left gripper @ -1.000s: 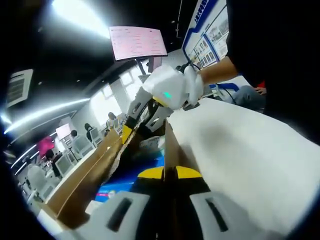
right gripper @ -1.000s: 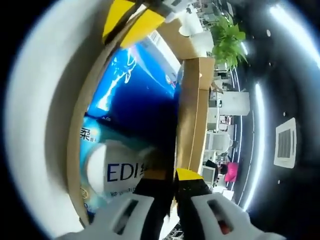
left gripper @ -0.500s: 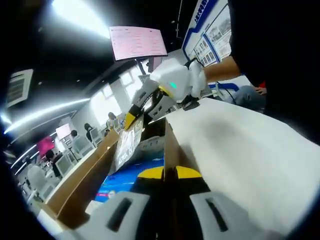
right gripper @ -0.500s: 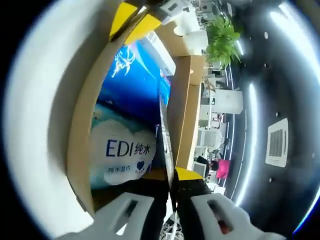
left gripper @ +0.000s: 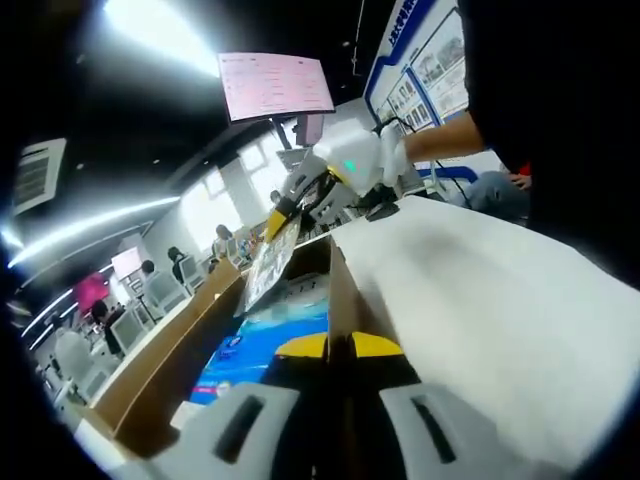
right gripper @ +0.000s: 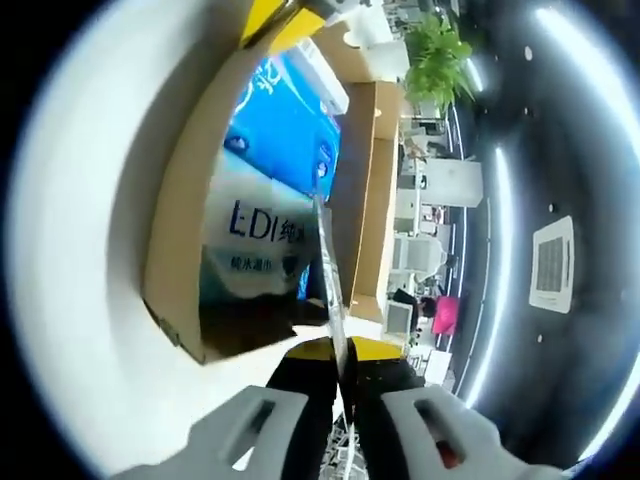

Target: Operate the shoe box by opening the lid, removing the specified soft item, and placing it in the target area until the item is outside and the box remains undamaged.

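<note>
Left gripper (left gripper: 338, 347): fingers pinching near wall of cardboard shoe box (left gripper: 175, 345), box open on white tabletop (left gripper: 480, 300). Blue-and-white wipes pack (left gripper: 262, 335) lying flat inside box. Farther along box, right gripper (left gripper: 283, 215) with fingers pinching thin edge of second pack (left gripper: 268, 262), tilted up above box's far end. Right gripper view: fingers (right gripper: 322, 349) clamped on that pack's edge (right gripper: 330, 290); box interior (right gripper: 265, 190) beyond.

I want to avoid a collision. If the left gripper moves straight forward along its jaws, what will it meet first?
Probably the blue soft pack inside the open shoe box, just ahead of the left gripper; depth is unclear. The right gripper is farther on.
</note>
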